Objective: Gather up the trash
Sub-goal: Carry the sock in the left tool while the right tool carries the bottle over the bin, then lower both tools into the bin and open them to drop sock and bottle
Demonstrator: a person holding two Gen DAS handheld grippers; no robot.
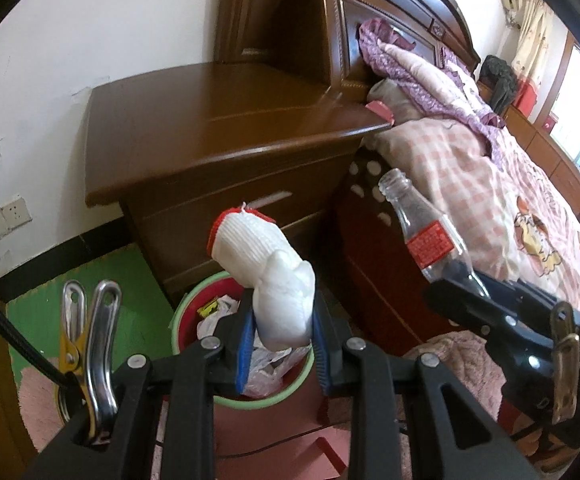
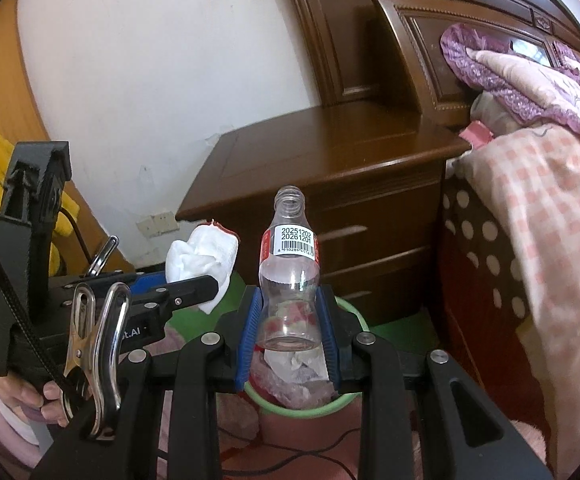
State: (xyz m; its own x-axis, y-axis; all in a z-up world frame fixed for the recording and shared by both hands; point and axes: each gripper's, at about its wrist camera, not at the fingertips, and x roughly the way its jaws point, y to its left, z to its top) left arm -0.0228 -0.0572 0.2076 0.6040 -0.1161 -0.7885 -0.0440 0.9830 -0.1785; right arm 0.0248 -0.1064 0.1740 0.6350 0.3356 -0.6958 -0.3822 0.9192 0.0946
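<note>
Wall socket (image 1: 6,216): you have a white socket plate low on the wall at far left, above the dark skirting.
Left gripper (image 1: 282,344): your jaws are closed down on a white knit glove (image 1: 268,276) with a red cuff; the blue pads (image 1: 246,350) press its lower end from both sides, and the cuff end leans up and to the left.
Left hand (image 2: 40,400): in the right wrist view your fingers wrap the left gripper's handle at lower left.
Bin (image 1: 188,308): a red bin with a pale green rim stands on the floor in front of the bedside cabinet, directly under the held glove. Crumpled plastic and paper (image 1: 226,312) lie inside it.
Bedside cabinet (image 1: 218,128): brown wood with drawers, its top bare, standing against the wall and touching the bed on its right.
Right gripper (image 2: 290,332): your jaws are closed on a clear, uncapped plastic bottle (image 2: 290,264) with a red label; the pads grip its lower body, and it stands upright over the bin's rim.
Relation of the two loads: glove and bottle are near each other, not touching, both above the bin.
Bed (image 1: 489,184): pink checked cover and a heaped purple quilt, against a dark wooden headboard (image 1: 393,8).
</note>
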